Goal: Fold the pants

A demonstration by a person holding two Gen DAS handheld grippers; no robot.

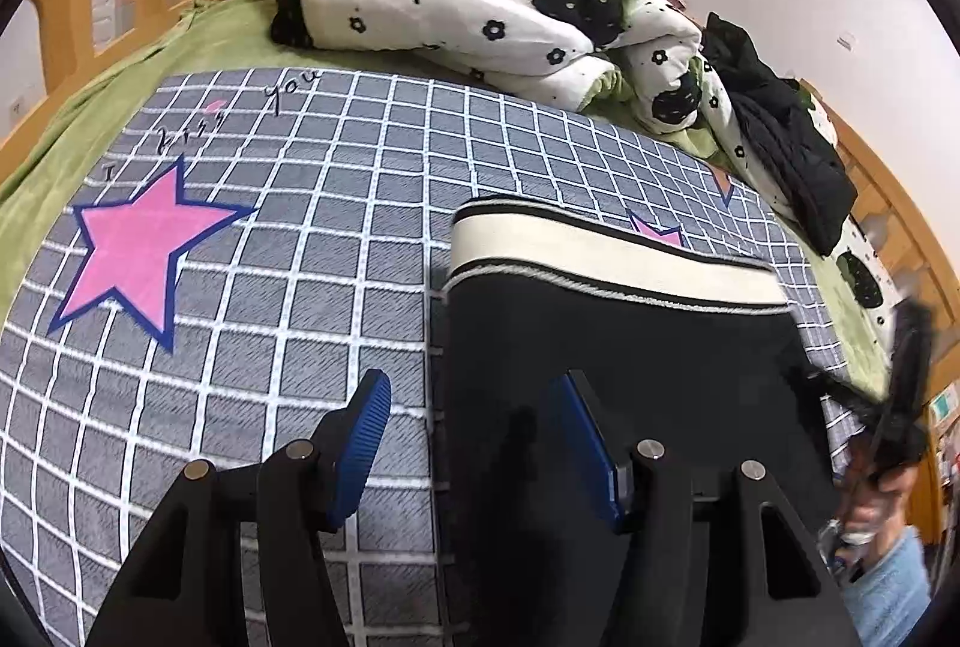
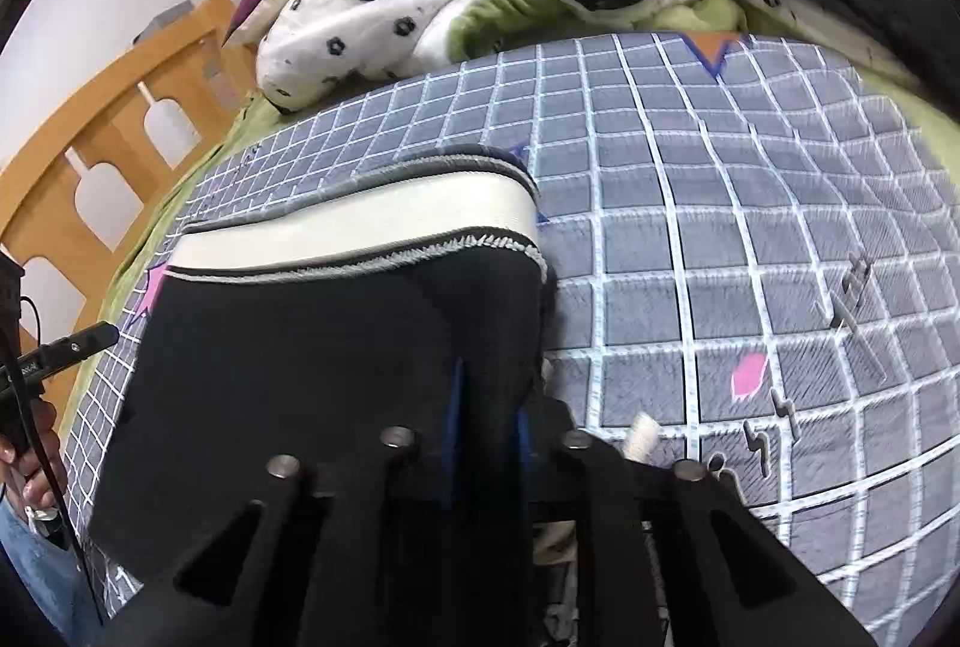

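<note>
The black pants (image 1: pixel 618 359) lie flat on the grey checked bedsheet (image 1: pixel 300 257), filling the lower centre and right of the left wrist view, with the cream waistband (image 1: pixel 606 257) stretched across the far edge. In the right wrist view the same garment takes up the lower left and centre, waistband at the top.

The right gripper (image 2: pixel 486 425) sits at the lower centre of its own frame, its blue pads drawn close with a ridge of black cloth between them at the right-hand edge of the pants; it appears to be pinching that edge, though blur hides the exact contact. The left gripper (image 1: pixel 471 443), at the bottom centre of its frame, stands released: its jaws gape over the left edge of the pants, one blue pad above the sheet, the other above the black fabric, nothing caught between them.

So the step in hand looks like taking hold of the near end for a fold (only one side is gripped yet). The next move calls for the left jaws to drop onto the left edge and close on it, then both hands to lift together and carry the cloth toward the waistband, keeping the edges level.

Further out, a flower-print quilt (image 1: pixel 480 5) is heaped at the top of both frames, dark clothing (image 1: pixel 780 137) to the upper right.
</note>
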